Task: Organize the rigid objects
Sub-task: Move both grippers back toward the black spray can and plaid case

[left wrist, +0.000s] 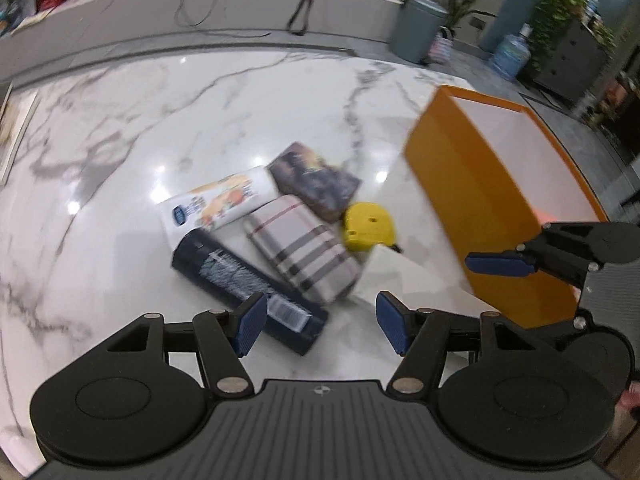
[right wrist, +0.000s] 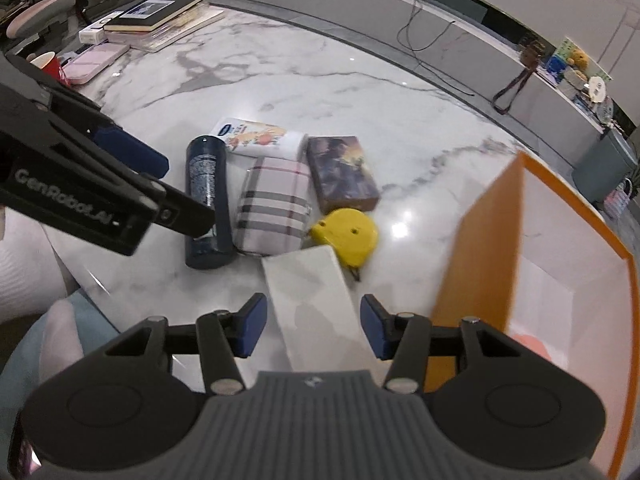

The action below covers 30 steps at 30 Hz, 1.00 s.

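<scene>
2 claws wide, empty: left claw [left wrist: 322, 322] over dark can [left wrist: 244, 280], right claw [right wrist: 312, 326] over white box [right wrist: 312, 300]; orange bin [right wrist: 480, 248] beside.

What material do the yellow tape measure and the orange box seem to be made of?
Yellow tape measure: likely hard plastic, a moulded matte shell with small screw holes. Orange box: probably stiff cardboard, with thin flat walls, sharp edges, a matte orange outside and a white inside.

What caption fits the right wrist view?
Open right claw over a white box, beside a yellow tape measure and orange bin.
</scene>
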### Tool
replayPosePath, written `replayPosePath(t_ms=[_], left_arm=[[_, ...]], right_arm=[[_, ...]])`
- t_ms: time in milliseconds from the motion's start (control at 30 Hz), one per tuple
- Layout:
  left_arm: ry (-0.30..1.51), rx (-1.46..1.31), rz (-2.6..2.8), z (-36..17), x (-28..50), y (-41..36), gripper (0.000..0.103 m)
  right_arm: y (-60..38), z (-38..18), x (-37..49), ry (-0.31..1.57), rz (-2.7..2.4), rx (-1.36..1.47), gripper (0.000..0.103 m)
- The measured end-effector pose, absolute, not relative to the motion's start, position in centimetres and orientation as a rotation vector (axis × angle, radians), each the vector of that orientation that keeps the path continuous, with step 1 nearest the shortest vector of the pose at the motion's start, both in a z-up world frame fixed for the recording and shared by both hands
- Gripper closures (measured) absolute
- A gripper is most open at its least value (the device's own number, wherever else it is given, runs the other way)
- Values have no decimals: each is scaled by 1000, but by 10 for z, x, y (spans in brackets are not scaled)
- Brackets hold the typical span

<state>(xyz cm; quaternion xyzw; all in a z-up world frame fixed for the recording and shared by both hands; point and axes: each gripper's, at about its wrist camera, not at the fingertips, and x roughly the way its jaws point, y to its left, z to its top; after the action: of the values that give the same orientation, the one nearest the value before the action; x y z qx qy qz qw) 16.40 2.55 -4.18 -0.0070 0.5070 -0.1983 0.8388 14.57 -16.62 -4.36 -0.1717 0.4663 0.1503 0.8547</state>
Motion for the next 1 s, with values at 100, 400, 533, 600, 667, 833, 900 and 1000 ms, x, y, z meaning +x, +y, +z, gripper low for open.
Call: replayPosePath(t_ms=[100,400,533,600,667,833,900,1000], left_arm=[[1089,-53,-383,-51,171,33,29],[1151,-136,-250,-80,196,47,29],[1174,-151,-229,-91,202,51,30],[1182,-148,-219,-96,204,51,31],[1184,-154,-222,-99,205,52,33],[1197,-143,-242,-100,205,50,43],[1216,-108,-246,-98,205,47,48],[1261,-34,-276,-98,204,42,49]], right_arm=[[-156,-50,156,982,331,-364,54],[-135,-71,195,993,352,-331,56],[-132,-81,208,1011,367,-315,56],[-132,-87,211,1019,372,-312,56],[-131,-90,213,1017,378,-310,55],[-130,-95,216,1025,394,-288,56],[-130,-92,213,1018,398,-305,53],[-137,-86,207,1011,404,-342,44]])
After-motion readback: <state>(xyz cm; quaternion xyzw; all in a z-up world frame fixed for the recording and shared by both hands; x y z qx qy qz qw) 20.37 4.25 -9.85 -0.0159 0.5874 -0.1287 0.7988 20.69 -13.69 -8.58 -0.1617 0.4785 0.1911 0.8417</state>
